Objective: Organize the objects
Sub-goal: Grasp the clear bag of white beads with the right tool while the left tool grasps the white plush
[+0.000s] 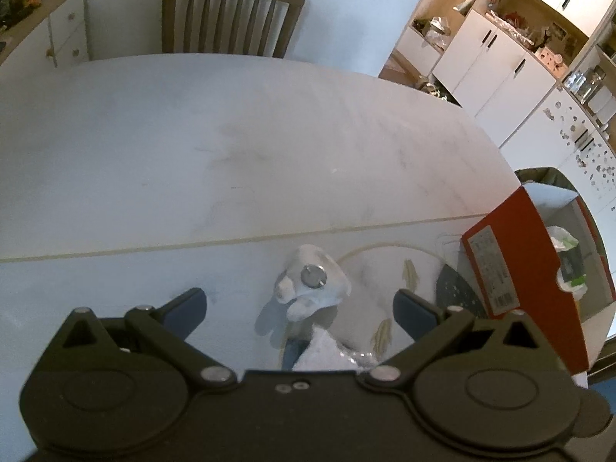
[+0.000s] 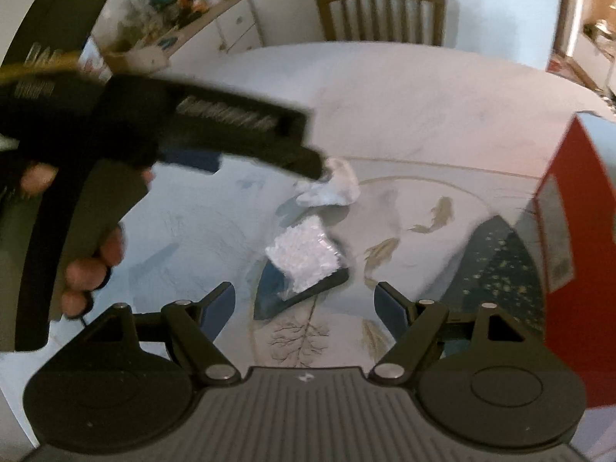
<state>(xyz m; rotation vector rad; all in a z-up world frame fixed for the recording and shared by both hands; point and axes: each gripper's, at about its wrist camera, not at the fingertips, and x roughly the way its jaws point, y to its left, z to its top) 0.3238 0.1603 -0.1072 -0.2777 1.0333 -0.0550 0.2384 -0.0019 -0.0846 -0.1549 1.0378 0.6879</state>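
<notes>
Tongs both wide apart, empty: left tongs (image 1: 300, 308), right tongs (image 2: 304, 304). White toy (image 1: 312, 285) and shiny bag (image 2: 304, 258) lie on tabletop (image 1: 192, 154) near red box (image 1: 512, 254). Tidying looks barely begun; both not yet picked.

Past the table's far edge you see a wooden slat-back chair (image 1: 233, 15). A white drawer cabinet (image 1: 63, 34) stands beyond the far left corner, and white kitchen cupboards (image 1: 496, 57) beyond the right edge.
</notes>
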